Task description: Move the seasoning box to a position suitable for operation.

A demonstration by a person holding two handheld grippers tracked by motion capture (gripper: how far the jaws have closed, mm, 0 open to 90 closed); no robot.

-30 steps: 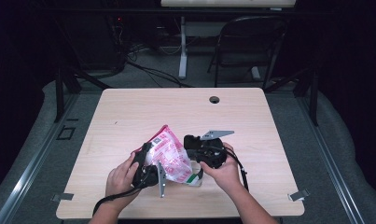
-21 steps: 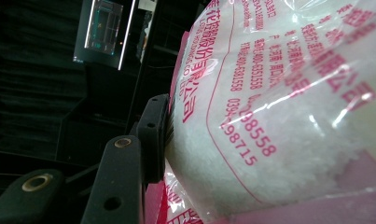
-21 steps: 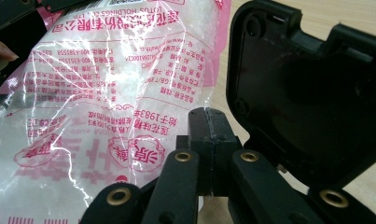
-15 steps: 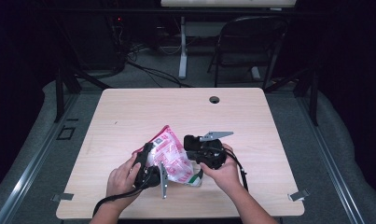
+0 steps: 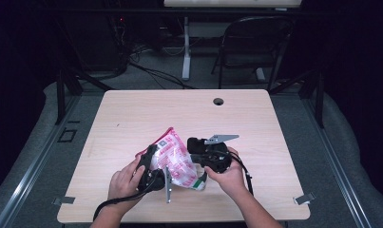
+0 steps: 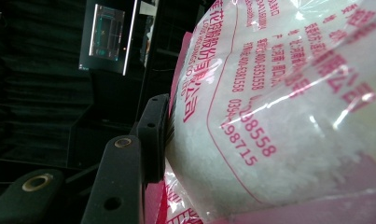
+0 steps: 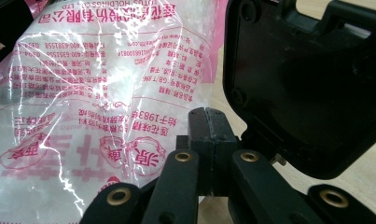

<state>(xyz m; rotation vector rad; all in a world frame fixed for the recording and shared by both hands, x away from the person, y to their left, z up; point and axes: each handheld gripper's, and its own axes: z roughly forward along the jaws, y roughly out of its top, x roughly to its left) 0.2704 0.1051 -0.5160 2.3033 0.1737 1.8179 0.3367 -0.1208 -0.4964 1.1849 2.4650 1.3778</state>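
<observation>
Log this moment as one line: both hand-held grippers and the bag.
left hand-held gripper: shut on bag | right hand-held gripper: shut, beside bag | bag: pink-and-white, white granules, over table

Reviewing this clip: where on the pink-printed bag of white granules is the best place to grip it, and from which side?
Probably the flat sealed top edge of the bag, approached from its side with jaws across the film. The granule-filled belly bulges and would shift; the left gripper already presses there.
</observation>
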